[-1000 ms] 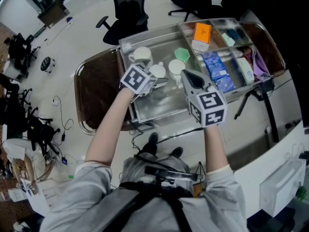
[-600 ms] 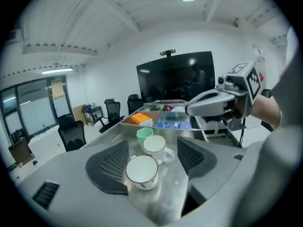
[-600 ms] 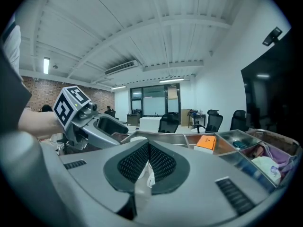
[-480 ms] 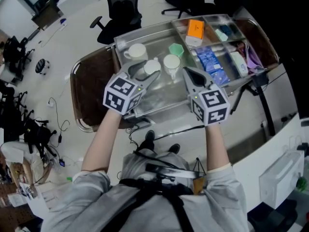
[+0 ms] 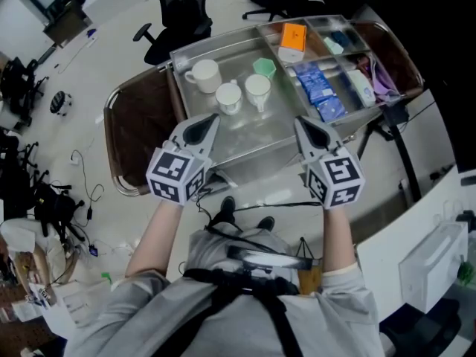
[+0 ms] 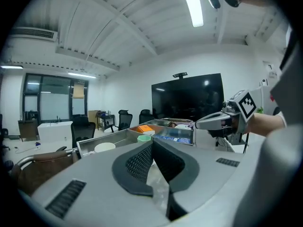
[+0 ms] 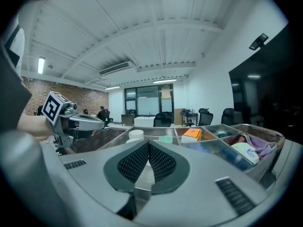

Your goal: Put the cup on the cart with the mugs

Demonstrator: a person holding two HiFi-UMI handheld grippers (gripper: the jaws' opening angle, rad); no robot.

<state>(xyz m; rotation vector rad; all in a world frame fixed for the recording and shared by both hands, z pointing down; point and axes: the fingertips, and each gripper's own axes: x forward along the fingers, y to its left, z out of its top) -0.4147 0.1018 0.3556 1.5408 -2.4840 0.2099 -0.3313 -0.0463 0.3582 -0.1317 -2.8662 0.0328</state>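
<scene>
On the cart's steel tray stand a white handled mug, two white cups and a green cup, all upright and close together. My left gripper hovers over the tray's near left part, clear of the cups, shut with nothing in it. My right gripper is level with it on the right, also shut and empty. The left gripper view shows shut jaws with the white mug and green cup beyond. In the right gripper view, the jaws meet.
Right of the tray, compartments hold an orange box, blue packets and a purple cloth. A brown shelf flanks the cart's left. Office chairs stand behind, cables lie on the floor, and a white desk is at right.
The left gripper let go of a white cup among the mugs, drew back toward me and shut its jaws. The right gripper also pulled back a little.
</scene>
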